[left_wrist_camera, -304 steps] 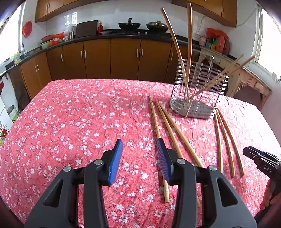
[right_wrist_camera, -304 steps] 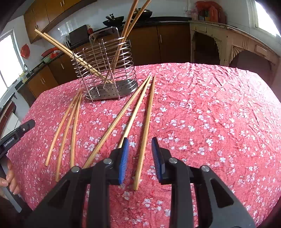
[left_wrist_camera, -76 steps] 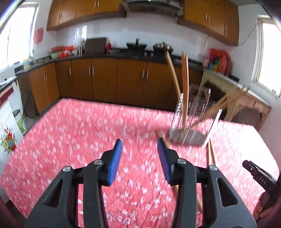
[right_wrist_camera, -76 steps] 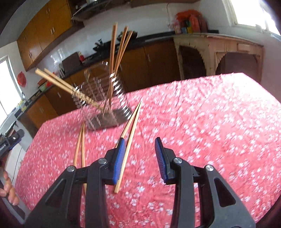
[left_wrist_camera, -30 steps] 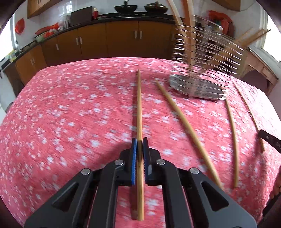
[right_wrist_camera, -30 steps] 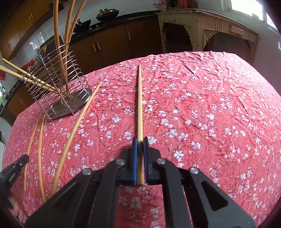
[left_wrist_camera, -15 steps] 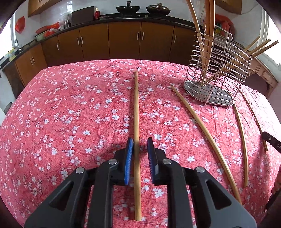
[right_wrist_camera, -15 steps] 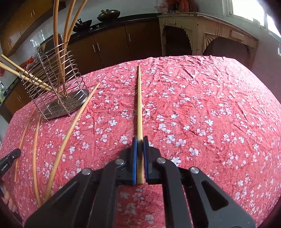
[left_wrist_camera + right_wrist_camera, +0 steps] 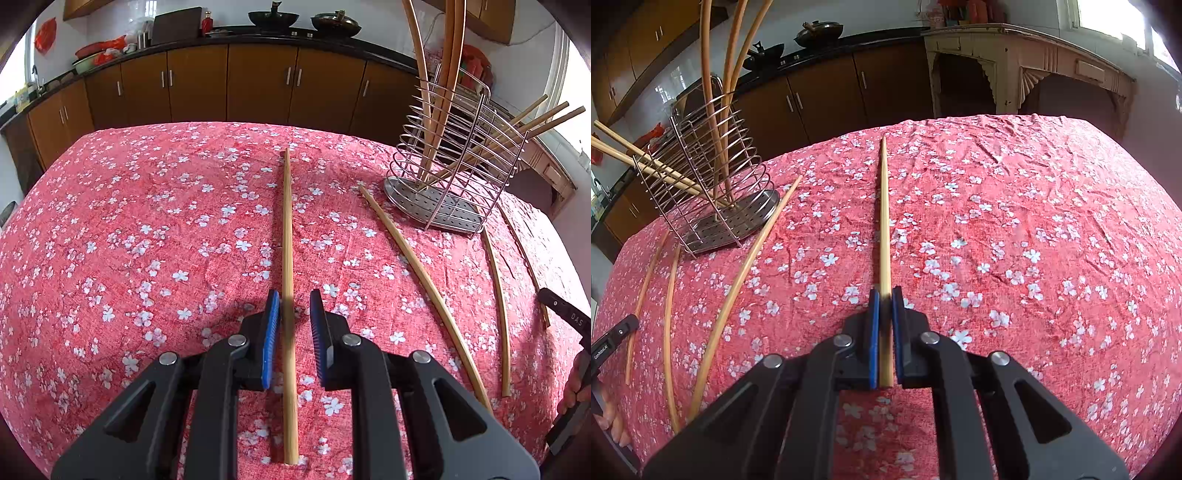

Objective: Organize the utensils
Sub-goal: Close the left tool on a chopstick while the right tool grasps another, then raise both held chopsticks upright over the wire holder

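Observation:
In the left wrist view my left gripper (image 9: 295,332) stands slightly open astride a bamboo chopstick (image 9: 286,240) that lies on the red flowered cloth. The stick runs between the blue pads (image 9: 269,339) close to the left one, with a gap to the right one. In the right wrist view my right gripper (image 9: 884,332) is shut on another chopstick (image 9: 884,221), which points straight ahead over the cloth. A wire utensil rack (image 9: 443,210) (image 9: 738,218) holds several chopsticks.
Loose chopsticks lie near the rack: one long one (image 9: 424,291) (image 9: 746,266) and thinner ones (image 9: 498,306) (image 9: 666,332). A hand (image 9: 576,384) and the other tool's black body (image 9: 565,314) sit at the right edge. Brown kitchen cabinets (image 9: 258,88) stand beyond the table.
The left jaws, shut on the chopstick a second ago, have parted a little and the stick now lies loose between them. The right gripper keeps its grip unchanged.

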Available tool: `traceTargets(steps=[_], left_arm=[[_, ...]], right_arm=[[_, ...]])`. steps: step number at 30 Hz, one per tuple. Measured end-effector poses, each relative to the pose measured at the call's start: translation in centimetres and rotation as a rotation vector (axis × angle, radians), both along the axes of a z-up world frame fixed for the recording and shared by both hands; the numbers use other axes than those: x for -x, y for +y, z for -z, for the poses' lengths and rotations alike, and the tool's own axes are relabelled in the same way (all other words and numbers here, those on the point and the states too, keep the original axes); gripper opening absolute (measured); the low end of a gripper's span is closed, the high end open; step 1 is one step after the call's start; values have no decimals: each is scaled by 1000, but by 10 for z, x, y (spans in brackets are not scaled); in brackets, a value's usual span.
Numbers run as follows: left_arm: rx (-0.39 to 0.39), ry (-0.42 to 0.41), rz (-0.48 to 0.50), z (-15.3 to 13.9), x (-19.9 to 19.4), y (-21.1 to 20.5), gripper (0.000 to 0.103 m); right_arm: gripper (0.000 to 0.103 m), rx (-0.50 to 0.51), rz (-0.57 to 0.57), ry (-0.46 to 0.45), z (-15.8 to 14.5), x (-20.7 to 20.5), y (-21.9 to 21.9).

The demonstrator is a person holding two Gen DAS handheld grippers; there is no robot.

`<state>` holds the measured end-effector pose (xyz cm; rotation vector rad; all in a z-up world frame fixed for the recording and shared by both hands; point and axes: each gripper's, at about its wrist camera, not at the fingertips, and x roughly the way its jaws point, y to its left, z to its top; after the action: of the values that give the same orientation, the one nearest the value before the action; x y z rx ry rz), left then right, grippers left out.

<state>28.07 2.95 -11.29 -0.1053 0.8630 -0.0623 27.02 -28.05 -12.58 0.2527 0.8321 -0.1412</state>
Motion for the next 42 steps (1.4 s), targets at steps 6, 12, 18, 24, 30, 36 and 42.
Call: traceTargets(steps=[6,12,18,24,30,36,42], left_arm=[[12,-1,-1,0,0,1,18],[16,-1,-1,-1,0,2,18],[-64,3,29,-1,1,-13,24],[-119,6,42,0,12,-25,24],[-155,11,41,-1,16,-34,9],[-106,-9,47,-15,26,-26,7],[-83,-83,54,-41,43,-25,7]], right_arm=[[8,-7,0,-3,0,0,0],[8,-11,0,-4,0,0,-1],[8,7,-14,1,0,3,2],[8,6,-21,1,1,8,3],[8,-24,-28,-13,0,11,-1],[8,-30,-27,-117,-21,35,-5],[8,-21,-14,-240,-54,57,-12]])
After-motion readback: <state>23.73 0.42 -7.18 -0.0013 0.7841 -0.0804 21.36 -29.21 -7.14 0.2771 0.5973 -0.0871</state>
